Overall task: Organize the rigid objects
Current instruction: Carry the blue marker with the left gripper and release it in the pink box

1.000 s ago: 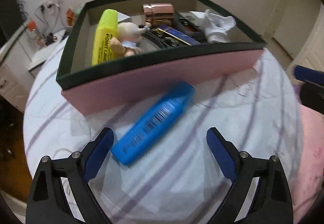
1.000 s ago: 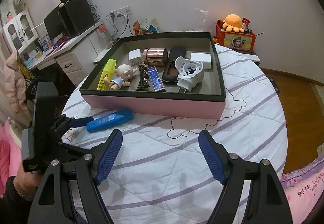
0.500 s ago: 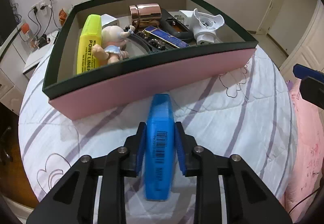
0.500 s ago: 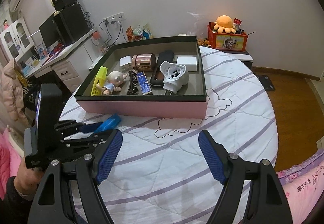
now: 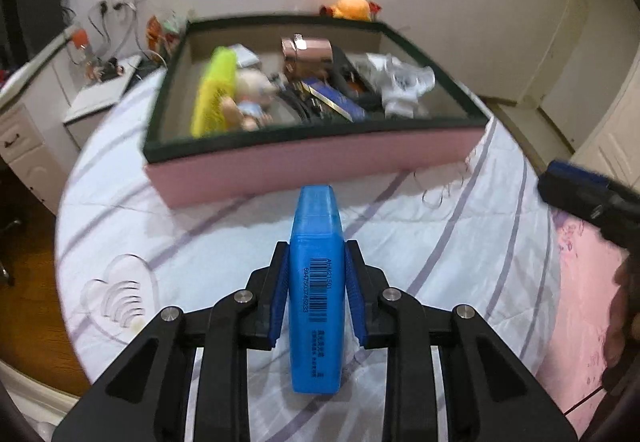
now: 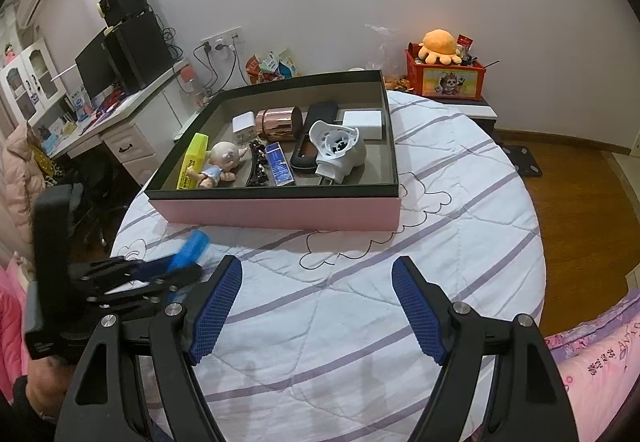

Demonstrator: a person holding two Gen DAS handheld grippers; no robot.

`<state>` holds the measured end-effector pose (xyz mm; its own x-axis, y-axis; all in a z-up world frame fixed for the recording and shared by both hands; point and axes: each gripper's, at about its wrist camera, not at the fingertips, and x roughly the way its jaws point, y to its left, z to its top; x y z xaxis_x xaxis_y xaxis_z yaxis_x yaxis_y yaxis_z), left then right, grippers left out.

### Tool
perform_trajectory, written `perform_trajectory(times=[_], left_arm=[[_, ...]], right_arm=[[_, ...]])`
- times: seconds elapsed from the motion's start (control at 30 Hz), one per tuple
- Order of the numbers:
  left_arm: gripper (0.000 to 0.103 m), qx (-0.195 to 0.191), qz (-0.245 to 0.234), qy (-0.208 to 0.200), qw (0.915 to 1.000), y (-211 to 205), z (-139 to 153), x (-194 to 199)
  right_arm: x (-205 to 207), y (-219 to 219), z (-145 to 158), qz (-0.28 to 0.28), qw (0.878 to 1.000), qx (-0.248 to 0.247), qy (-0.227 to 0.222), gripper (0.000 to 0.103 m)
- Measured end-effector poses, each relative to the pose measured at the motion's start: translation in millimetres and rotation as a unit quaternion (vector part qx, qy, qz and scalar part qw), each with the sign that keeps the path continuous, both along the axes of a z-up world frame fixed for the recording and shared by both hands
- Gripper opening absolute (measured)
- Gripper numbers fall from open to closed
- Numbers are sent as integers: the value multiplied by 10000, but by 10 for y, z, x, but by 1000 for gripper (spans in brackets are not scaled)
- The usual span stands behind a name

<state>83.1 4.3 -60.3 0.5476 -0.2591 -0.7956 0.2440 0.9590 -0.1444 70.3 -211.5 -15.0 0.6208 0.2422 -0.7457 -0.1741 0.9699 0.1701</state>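
Note:
My left gripper (image 5: 316, 262) is shut on a blue highlighter (image 5: 316, 282), its barcode facing up, held a little above the round table in front of the pink box (image 5: 312, 166). In the right wrist view the same blue highlighter (image 6: 188, 252) sticks out of the left gripper (image 6: 168, 266) at the lower left. The pink box (image 6: 280, 214) with a dark green rim holds a yellow highlighter (image 6: 192, 166), a small doll (image 6: 222, 162), a copper cylinder (image 6: 280, 120), a white plug-like part (image 6: 340, 146) and other items. My right gripper (image 6: 316, 302) stands open over the bedspread, nothing between its fingers.
The round table wears a white quilt with purple stripes (image 6: 440, 242). A desk with a monitor and speakers (image 6: 120, 62) stands at the left, a red toy box with an orange plush (image 6: 444, 74) behind the table. Wooden floor lies to the right.
The left gripper closed on the blue highlighter that lay on the quilt, turned it in line with the fingers, and has lifted it slightly. The right gripper stayed open and nearly still.

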Motion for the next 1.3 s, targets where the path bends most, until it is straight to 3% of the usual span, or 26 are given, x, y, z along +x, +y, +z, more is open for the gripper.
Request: perform_trajectory(times=[0.23,0.57,0.77,1.13,1.23,1.3], left_arm=[[27,12,298,-416,9987,68,408,165],[27,-114,186,-509,9985,-121,565,830],[27,-108,128,-345,9993,-312,412,1219],[28,85,194,149,9997,-475,-47,1483],[44,87,179,200,9996,-483,-85,1481],[70,100,181,102,9997,-504,-48,1431]], right_arm=[[58,84,55,150,9999,16,-77,79],[488,60,338,75,9989,45,-459,79],[752,-105,427,-126,9982,114,-567,79],[955,-211,176,-158,9993,210,-264,79],[937,-211,166,-155,9993,217,-251,79],[917,-210,174,-165,9993,210,-253,79]])
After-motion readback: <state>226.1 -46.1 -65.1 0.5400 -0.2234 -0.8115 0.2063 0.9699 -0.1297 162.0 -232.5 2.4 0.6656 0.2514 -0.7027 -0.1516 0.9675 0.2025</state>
